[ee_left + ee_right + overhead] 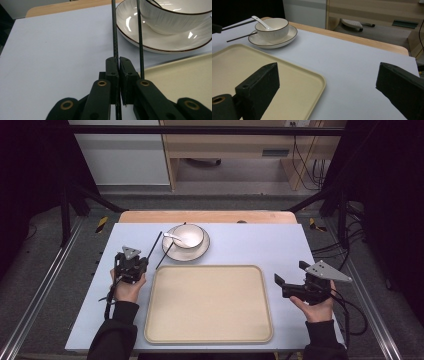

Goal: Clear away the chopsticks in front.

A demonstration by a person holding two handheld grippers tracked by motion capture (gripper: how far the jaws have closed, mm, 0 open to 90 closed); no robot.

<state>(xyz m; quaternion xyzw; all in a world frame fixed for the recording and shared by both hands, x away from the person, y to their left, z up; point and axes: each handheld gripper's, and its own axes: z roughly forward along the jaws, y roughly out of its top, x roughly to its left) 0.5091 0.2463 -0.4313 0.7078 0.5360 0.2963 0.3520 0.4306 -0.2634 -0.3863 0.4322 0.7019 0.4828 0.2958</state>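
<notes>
At the left of the surface [90,310], the left gripper [131,262] has its jaws pressed tight on one black chopstick [115,32], clamped near its lower end so the long shaft points up toward the dishes. The second chopstick [140,37] runs just beside the first, outside the pads, and whether it is carried along or only rests against the gripper cannot be told. To do this step well, the person should keep the grip firm and the stick level, since a hold so near one end lets the far tip swing and knock the plate [200,251].

Further right, beyond the tray [210,302], the plate carries a white bowl [189,235], and a white spoon [172,237] rests in the bowl with its handle over the rim. The beige tray holds nothing.

At the right edge, the right gripper [289,279] hovers over the surface just beside the tray, its jaws spread wide with nothing between them.
</notes>
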